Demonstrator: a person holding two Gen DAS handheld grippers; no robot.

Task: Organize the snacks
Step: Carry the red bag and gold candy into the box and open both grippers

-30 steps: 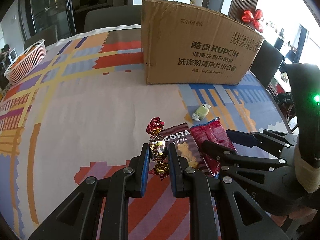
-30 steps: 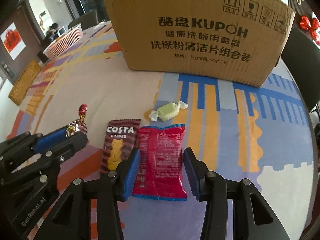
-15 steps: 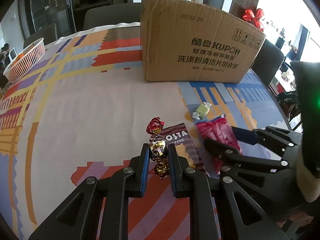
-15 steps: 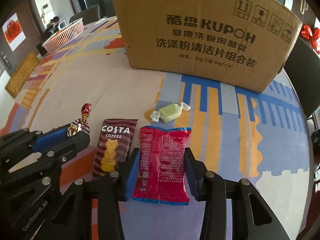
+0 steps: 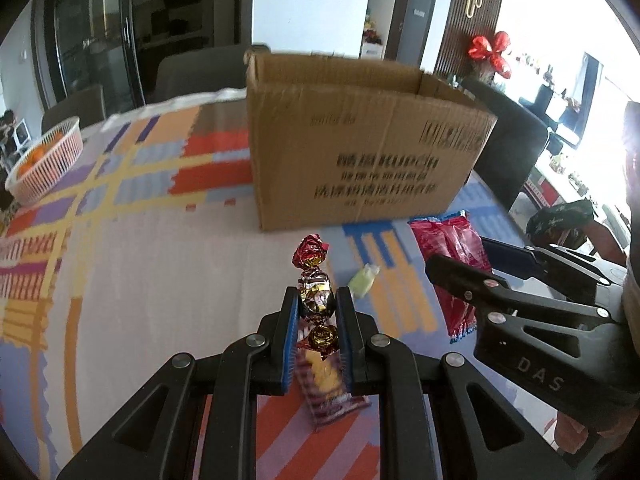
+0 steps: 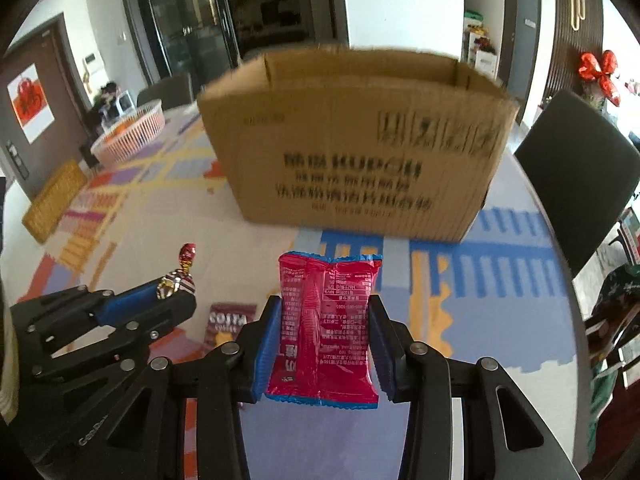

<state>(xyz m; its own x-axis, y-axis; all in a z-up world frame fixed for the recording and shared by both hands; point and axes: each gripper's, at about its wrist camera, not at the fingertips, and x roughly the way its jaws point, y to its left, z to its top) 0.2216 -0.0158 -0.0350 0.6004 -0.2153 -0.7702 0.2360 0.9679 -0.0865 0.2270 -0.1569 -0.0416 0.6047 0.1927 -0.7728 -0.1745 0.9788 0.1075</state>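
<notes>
Both grippers have risen off the patterned tablecloth [image 5: 120, 280] toward the open cardboard box [image 5: 360, 152]. Left gripper [image 5: 318, 312] stays clamped tight on the foil-wrapped candy [image 5: 316, 300]; right gripper [image 6: 322, 336] pinches the red snack packet [image 6: 326, 328]. Costa coffee sachet [image 6: 228, 324] and green candy [image 5: 364, 282] lie below.

Left tongs [image 5: 318, 312] clamped tight on a foil-wrapped candy [image 5: 315, 296], pointing steeply downward. Right tongs [image 6: 325, 336] clamped on a red snack packet [image 6: 326, 328], likewise angled down, just beside the left.
</notes>
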